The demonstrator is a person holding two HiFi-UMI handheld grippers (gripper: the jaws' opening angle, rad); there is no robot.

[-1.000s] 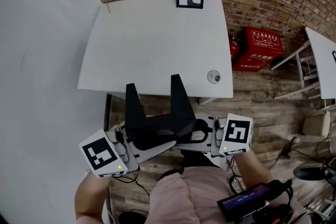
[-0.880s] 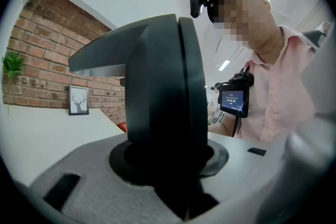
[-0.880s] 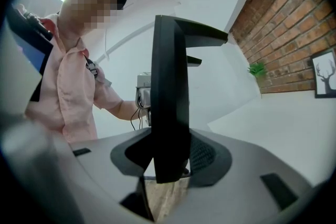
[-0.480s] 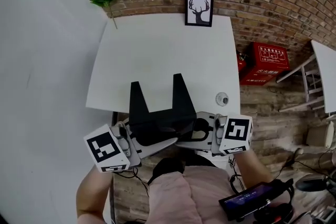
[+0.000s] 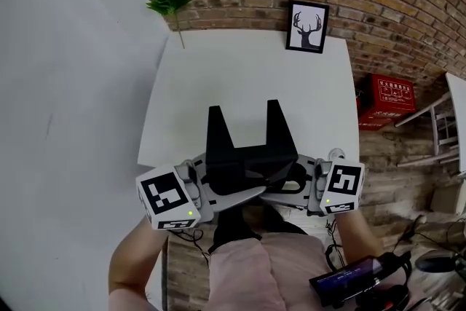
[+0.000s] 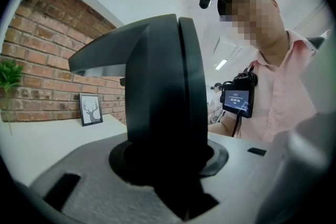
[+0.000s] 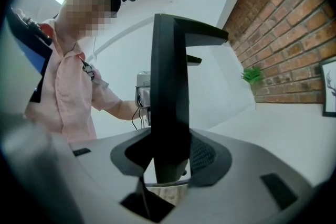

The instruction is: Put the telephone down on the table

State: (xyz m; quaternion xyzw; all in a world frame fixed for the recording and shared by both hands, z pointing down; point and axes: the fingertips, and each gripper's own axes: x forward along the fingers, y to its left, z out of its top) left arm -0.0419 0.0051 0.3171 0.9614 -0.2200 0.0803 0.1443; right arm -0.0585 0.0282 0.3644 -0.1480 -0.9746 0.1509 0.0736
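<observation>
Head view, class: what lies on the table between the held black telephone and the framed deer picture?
Only bare white tabletop lies between the telephone and the deer picture. The head view shows that stretch with nothing on it.

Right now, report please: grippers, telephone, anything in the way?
Both shut on telephone: left gripper, right gripper. Held over table near edge, not down. Only picture and plant at far edge.

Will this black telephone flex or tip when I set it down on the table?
Probably rigid: the telephone shows no sag held between the left gripper and right gripper. Its two tall upright fins suggest it could tip if landed tilted.
</observation>
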